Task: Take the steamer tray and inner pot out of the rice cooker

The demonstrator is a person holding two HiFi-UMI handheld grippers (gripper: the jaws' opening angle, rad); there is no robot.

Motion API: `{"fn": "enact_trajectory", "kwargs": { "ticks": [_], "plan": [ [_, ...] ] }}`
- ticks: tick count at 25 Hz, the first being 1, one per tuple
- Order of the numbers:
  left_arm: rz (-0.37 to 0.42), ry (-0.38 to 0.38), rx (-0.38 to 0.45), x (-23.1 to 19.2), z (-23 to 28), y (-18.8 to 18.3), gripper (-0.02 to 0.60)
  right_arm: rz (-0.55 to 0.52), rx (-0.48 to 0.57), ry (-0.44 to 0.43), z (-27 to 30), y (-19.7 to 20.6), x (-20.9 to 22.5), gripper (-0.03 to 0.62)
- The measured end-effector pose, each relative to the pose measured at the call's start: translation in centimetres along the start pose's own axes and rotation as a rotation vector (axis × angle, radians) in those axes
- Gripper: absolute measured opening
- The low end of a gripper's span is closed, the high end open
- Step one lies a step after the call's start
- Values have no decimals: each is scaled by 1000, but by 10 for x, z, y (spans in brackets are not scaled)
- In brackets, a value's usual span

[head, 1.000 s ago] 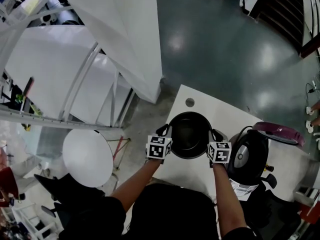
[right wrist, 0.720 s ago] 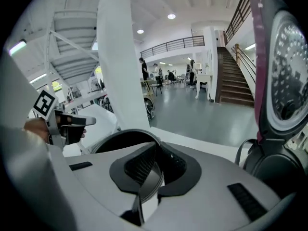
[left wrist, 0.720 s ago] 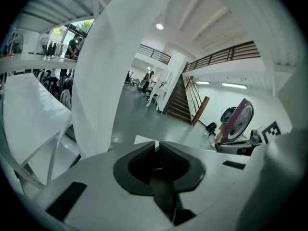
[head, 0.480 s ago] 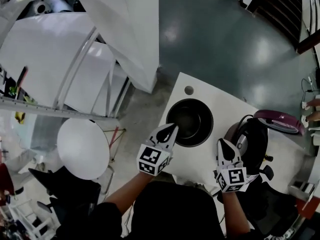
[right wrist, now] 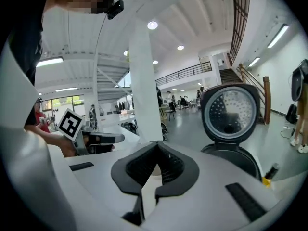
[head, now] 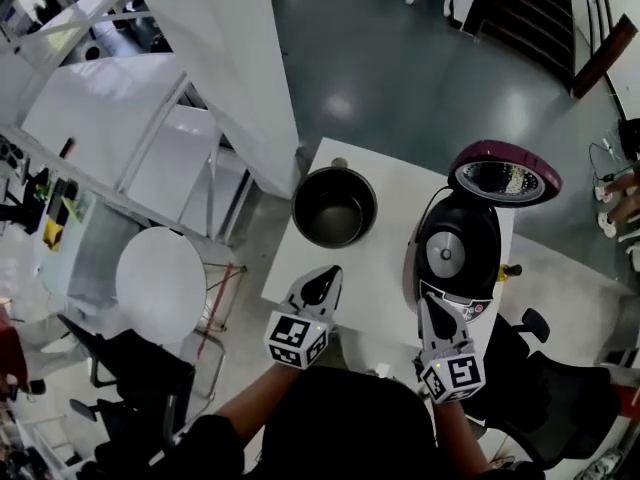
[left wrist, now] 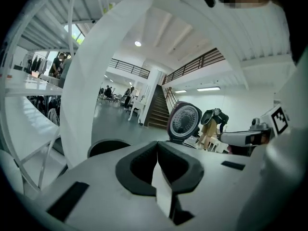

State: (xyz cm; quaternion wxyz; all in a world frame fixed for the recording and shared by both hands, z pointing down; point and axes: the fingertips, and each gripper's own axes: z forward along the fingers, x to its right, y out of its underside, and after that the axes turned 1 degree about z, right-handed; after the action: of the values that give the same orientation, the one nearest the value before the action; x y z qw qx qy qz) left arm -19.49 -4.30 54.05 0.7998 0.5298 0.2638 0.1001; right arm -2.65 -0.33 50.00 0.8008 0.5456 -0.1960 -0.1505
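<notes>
Status: dark round metal inner pot point(head: 335, 206) is out of the black rice cooker point(head: 458, 258). It stands upright on the white surface point(head: 385, 278), at the far-left area in the head view, open side up, with nothing visible inside. Bare surface lies between inner pot and rice cooker; they don't touch. Rice cooker sits on the right side of the surface with its maroon-backed round lid point(head: 503, 175) swung open, perforated silver inner face showing. Left gripper point(head: 324, 278) hangs over the near edge of the surface, in front of the inner pot and well apart from it. Its jaws have just finished closing: pads together, nothing between them. Right gripper point(head: 432, 306) is by the near side of the rice cooker, pointing at it. Its jaws have likewise just closed onto each other, empty.
</notes>
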Motion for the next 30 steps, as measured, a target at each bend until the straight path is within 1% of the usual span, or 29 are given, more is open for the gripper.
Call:
{"fn": "enact_trajectory", "kwargs": {
  "ticks": [3, 7, 9, 12, 15, 16, 17, 19, 25, 26, 30],
  "plan": [
    [26, -11, 40, 63, -26, 12, 5, 1, 51, 52, -79, 8, 32, 1],
    [68, -46, 81, 137, -57, 34, 5, 29, 94, 116, -175, 33, 75, 0],
    [77, -57, 80, 168, -75, 46, 5, 32, 93, 148, -211, 45, 87, 0],
    [82, -47, 66, 200, -96, 61, 5, 39, 107, 171, -246, 55, 95, 1],
    [19, -57, 81, 216, -108, 75, 5, 51, 148, 152, -280, 59, 99, 0],
    [13, -66, 88, 219, -112, 78, 5, 53, 158, 148, -291, 61, 101, 0],
    [27, -77, 96, 222, -115, 79, 5, 50, 162, 151, -299, 64, 103, 0],
    [81, -88, 112, 229, -117, 79, 5, 36, 158, 172, -309, 69, 109, 0],
    [235, -81, 155, 238, -125, 69, 5, 19, 147, 232, -317, 79, 116, 0],
    [239, -78, 159, 236, -127, 67, 5, 14, 147, 243, -319, 79, 116, 0],
    [211, -83, 164, 226, -135, 65, 5, -6, 147, 274, -329, 77, 118, 0]
  ]
}}
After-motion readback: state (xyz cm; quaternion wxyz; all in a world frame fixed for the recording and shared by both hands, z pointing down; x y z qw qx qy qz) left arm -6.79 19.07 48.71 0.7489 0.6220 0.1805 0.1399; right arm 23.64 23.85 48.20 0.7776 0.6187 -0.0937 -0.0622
